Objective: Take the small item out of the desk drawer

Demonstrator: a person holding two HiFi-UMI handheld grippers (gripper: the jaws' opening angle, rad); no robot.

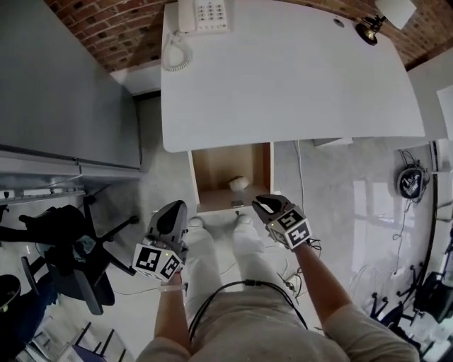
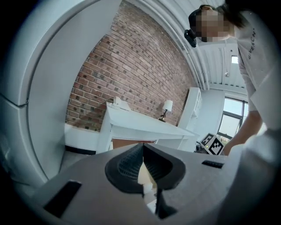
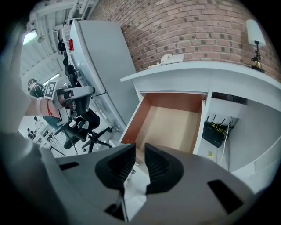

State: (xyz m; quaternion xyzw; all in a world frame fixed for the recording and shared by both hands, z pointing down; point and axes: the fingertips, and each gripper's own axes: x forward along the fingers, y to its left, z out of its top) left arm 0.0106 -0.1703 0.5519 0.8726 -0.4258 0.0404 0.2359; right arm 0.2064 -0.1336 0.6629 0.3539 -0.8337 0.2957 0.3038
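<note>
The wooden desk drawer (image 1: 216,170) stands pulled out under the white desk (image 1: 283,78). A small white item (image 1: 238,183) lies near its front right corner. My right gripper (image 1: 263,203) hovers just in front of the drawer's front edge, close to the item. Its jaws are open with nothing between them. In the right gripper view the gripper (image 3: 139,154) points down at the drawer (image 3: 169,123), and its own body hides the item. My left gripper (image 1: 172,210) hangs to the drawer's left front, jaws shut and empty (image 2: 143,154).
A telephone (image 1: 203,14) and a lamp (image 1: 368,30) stand on the desk's far edge. A grey cabinet (image 1: 56,92) and an office chair (image 1: 78,247) are at the left. A router (image 3: 215,132) with cables sits under the desk, right of the drawer.
</note>
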